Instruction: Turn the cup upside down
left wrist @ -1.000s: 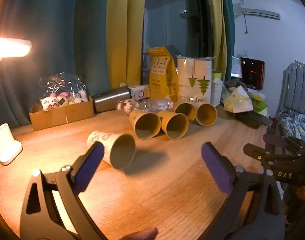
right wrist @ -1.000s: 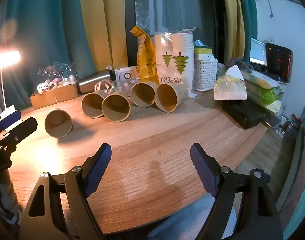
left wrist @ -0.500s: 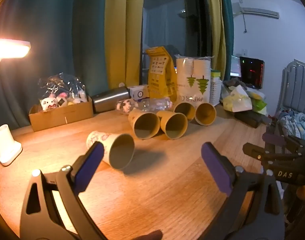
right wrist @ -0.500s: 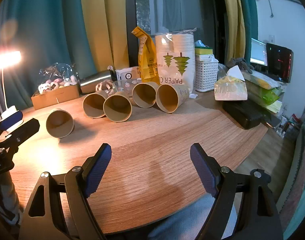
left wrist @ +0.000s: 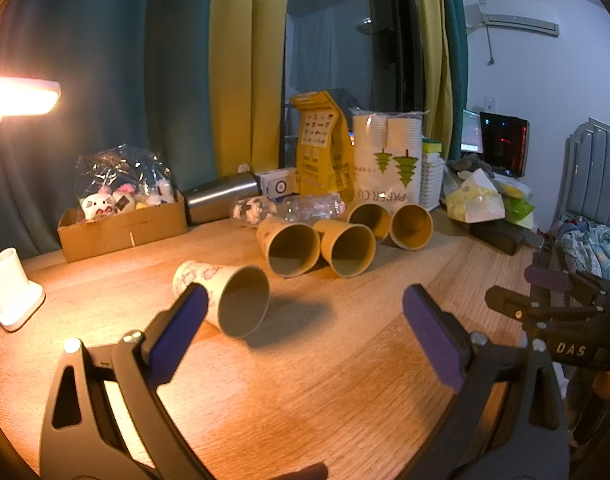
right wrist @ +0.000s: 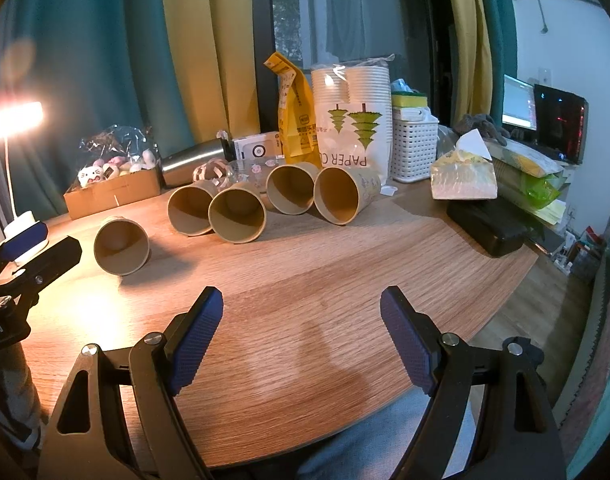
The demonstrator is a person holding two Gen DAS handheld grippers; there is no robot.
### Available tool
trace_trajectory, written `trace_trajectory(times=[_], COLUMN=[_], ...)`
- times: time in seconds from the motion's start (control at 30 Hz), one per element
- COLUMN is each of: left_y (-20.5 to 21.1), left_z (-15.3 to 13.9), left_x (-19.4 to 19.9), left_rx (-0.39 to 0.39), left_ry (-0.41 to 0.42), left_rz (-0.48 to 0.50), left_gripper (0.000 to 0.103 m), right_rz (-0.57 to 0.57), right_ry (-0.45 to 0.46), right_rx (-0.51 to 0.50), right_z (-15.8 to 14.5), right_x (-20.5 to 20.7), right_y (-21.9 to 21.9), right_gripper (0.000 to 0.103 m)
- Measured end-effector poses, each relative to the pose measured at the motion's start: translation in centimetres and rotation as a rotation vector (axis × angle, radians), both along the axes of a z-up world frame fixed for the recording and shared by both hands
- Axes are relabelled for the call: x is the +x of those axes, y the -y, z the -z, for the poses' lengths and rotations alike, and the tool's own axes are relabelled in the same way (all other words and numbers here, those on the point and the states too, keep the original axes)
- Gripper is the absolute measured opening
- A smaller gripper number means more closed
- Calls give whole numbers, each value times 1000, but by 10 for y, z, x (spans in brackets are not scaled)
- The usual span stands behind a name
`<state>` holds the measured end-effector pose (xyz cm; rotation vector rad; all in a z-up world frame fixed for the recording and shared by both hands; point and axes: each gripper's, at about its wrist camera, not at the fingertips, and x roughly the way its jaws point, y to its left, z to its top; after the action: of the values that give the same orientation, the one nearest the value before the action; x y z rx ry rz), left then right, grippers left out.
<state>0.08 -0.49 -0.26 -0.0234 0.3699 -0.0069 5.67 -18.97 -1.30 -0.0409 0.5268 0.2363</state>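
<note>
Several paper cups lie on their sides on the wooden table (left wrist: pixel 305 380), mouths toward me. The nearest one, a patterned cup (left wrist: pixel 225 296), lies apart from the others, just beyond my left gripper's left finger; it also shows in the right wrist view (right wrist: pixel 121 246). The other cups lie in a row behind it (left wrist: pixel 345 242) (right wrist: pixel 261 210). My left gripper (left wrist: pixel 301 312) is open and empty above the table. My right gripper (right wrist: pixel 301 320) is open and empty near the table's front edge; it also shows at the right of the left wrist view (left wrist: pixel 545 300).
At the back stand a cardboard box of toys (left wrist: pixel 121 220), a steel flask (left wrist: pixel 221 196), a yellow bag (left wrist: pixel 319 144), a pack of paper cups (left wrist: pixel 387 160) and a white basket (right wrist: pixel 415 150). A lit desk lamp (left wrist: pixel 9 280) stands left. A tissue pack (right wrist: pixel 463 176) and a black case (right wrist: pixel 489 226) lie right.
Both grippers stay open. The views have shifted very slightly; the cups have not moved.
</note>
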Motion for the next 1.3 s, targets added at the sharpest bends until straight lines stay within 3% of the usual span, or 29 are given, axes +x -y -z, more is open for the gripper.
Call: trace_trajectory(times=[1.3], left_y=[-3], left_z=[3], left_x=[0], left_rx=[-1], left_ry=[-11], left_rz=[8], left_gripper=[99], right_rz=[-9], right_ry=[-8], right_rx=[1], right_z=[3], right_x=[-1], right_y=[-4], right_gripper=[84])
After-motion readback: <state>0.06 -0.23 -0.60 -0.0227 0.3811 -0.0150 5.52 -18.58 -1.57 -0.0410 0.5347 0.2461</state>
